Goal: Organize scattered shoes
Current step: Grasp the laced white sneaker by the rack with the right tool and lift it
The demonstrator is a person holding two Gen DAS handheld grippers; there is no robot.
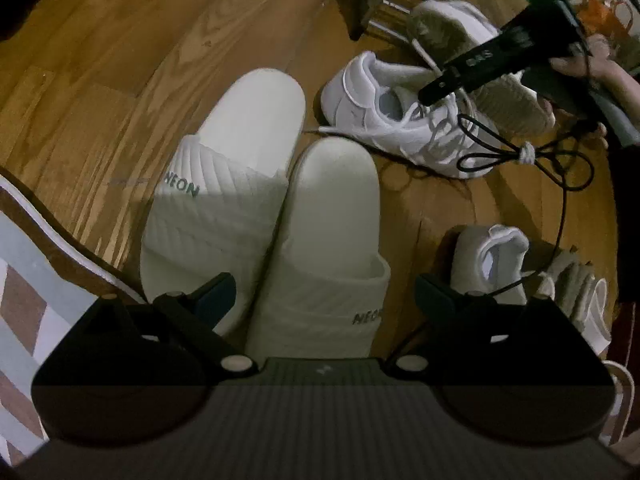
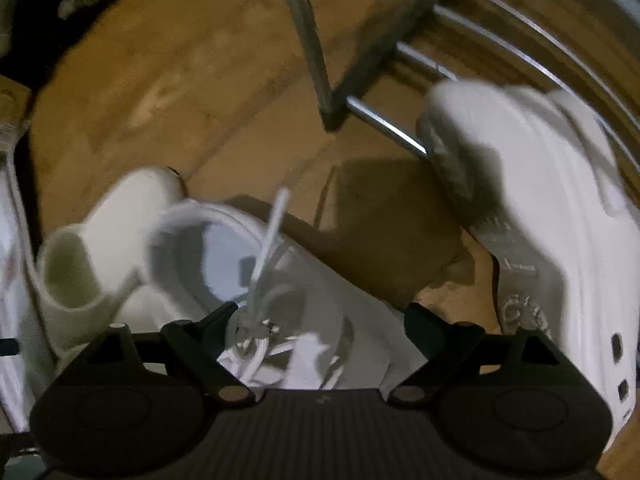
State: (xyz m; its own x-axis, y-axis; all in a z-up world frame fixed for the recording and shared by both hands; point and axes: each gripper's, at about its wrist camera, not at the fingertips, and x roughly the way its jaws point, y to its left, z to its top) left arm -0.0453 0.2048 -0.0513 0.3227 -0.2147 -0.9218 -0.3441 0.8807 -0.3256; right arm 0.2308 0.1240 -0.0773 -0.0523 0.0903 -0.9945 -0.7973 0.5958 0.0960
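Sneaker (image 2: 288, 300) directly under right gripper (image 2: 320, 320): fingers spread wide, straddling laced tongue, pads not pressing, nothing held. Judged light, soft upper, stiffer heel collar; loose laces may snag, so collar or side wall is best hold. Second sneaker (image 2: 532, 216) tipped sole-out at right, near metal rack (image 2: 472, 60). Left gripper (image 1: 324, 292) wide open too, empty, over paired white slippers (image 1: 256, 184) on wood floor (image 1: 120, 60); slippers soft, feather-light.
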